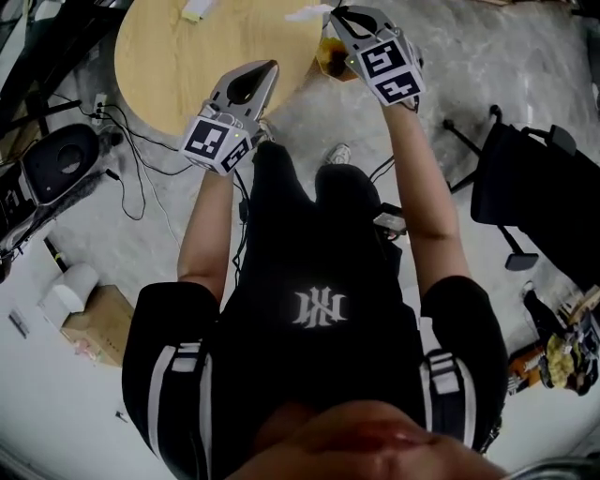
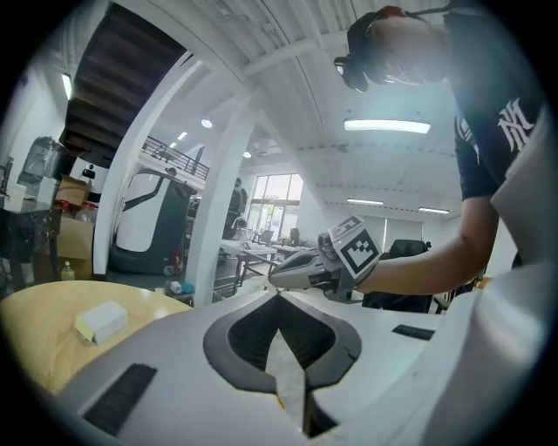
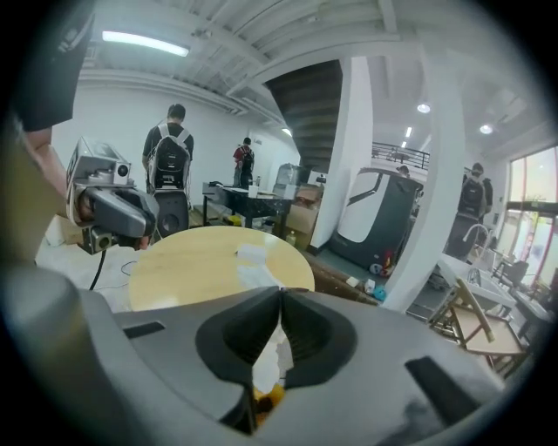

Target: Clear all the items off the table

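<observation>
A round wooden table [image 1: 187,66] lies ahead of me. A small white and yellow block [image 1: 194,9] rests on its far side, and shows in the left gripper view [image 2: 103,320] and in the right gripper view [image 3: 252,253]. My right gripper [image 1: 335,11] hangs at the table's right edge, shut on a white tissue [image 1: 307,14] that sticks out past its tip [image 3: 258,277]. Below it stands an orange-brown container [image 1: 333,64]. My left gripper [image 1: 272,66] is shut with nothing in it, over the table's near edge.
Cables [image 1: 131,159] and a black device [image 1: 56,159] lie on the floor to the left, with a cardboard box [image 1: 98,323] nearer me. A black chair [image 1: 534,187] stands to the right. People [image 3: 170,148] stand far behind the table.
</observation>
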Demonstrator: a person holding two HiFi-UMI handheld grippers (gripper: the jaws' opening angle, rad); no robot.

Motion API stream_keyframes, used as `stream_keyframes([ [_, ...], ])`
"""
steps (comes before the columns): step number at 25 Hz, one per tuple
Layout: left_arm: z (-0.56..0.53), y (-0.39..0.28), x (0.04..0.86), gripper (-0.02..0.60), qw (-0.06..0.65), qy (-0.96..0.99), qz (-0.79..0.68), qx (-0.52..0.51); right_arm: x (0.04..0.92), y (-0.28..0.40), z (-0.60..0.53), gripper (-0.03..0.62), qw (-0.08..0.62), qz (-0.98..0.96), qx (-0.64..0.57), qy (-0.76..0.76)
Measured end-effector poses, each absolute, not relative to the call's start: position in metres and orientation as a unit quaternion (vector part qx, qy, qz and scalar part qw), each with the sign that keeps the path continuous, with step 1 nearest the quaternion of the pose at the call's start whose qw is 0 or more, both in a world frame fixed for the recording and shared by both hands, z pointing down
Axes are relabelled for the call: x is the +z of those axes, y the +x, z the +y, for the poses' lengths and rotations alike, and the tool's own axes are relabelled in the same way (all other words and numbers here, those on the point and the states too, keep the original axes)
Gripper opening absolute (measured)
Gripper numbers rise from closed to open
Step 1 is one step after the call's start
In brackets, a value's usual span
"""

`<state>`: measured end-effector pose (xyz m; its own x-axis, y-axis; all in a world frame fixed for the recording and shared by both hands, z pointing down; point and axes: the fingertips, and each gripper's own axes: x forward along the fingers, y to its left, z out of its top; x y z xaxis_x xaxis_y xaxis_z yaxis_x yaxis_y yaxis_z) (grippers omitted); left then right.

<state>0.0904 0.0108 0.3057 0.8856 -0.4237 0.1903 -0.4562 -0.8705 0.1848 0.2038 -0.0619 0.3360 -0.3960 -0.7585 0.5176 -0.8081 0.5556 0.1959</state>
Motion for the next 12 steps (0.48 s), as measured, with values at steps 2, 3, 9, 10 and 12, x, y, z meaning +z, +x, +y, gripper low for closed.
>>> stream_keyframes([
  [2,0.021,0.119,0.310,0.012,0.107,0.965,-0.227,0.076,0.341,0.236,-0.047,0.012,0.287,-0.831,0.046,0.474],
  [3,0.026,0.133,0.314,0.012,0.105,0.966,-0.225,0.078,0.344,0.250,-0.040,0.012,0.288,-0.829,0.048,0.476],
  [9,0.054,0.196,0.344,0.012,0.124,0.968,-0.205,0.079,0.384,0.314,-0.012,0.012,0.280,-0.822,0.080,0.490],
  [10,0.055,0.204,0.352,0.012,0.128,0.968,-0.203,0.077,0.394,0.320,-0.012,0.012,0.275,-0.822,0.086,0.492],
  [12,0.057,0.217,0.375,0.012,0.129,0.969,-0.196,0.080,0.418,0.329,-0.011,0.012,0.264,-0.820,0.095,0.498],
])
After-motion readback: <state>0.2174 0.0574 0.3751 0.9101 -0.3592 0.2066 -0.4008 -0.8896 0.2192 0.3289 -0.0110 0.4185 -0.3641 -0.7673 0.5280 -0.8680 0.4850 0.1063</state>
